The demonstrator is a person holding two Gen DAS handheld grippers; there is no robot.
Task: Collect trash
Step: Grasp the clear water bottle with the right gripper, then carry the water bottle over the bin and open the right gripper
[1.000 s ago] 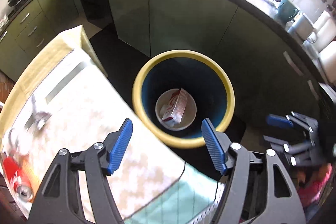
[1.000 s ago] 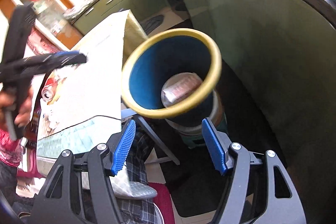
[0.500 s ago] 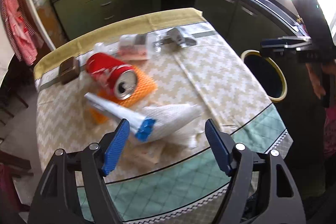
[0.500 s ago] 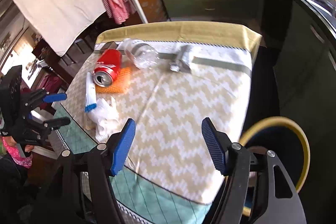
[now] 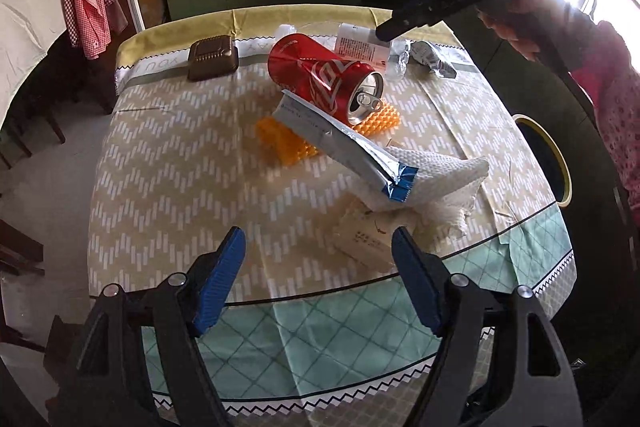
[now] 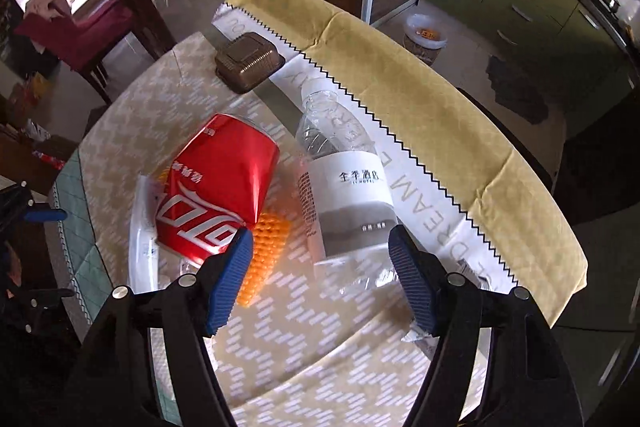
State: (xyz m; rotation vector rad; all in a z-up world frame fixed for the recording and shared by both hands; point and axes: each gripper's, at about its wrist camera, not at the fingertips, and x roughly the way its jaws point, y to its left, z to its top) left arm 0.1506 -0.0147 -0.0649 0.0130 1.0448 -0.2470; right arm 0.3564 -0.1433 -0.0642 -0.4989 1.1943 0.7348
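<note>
A dented red can (image 5: 324, 79) lies on an orange mesh pad (image 5: 288, 139), with a silver wrapper (image 5: 340, 143) leaning on it and on a white paper towel (image 5: 444, 175). A paper slip (image 5: 364, 235) lies nearest my left gripper (image 5: 320, 259), which hangs open and empty over the table's near edge. My right gripper (image 6: 320, 259) hovers above the clear bottle (image 6: 344, 179) beside the can (image 6: 220, 187). Its jaws are opening; the bottle's lower end lies under the gap, untouched. A crumpled foil wrapper (image 5: 432, 57) lies at the far right.
A brown box (image 5: 213, 57) sits at the table's far left. The yellow-rimmed bin (image 5: 560, 163) stands off the table's right side. The patterned cloth (image 5: 168, 163) covers the table. Green cabinets line the back wall. A chair with clothes stands to the left.
Both grippers swung away from the bin to the table. The left one edged closer to the trash pile. The right one crossed to the far side, over the bottle and can.
</note>
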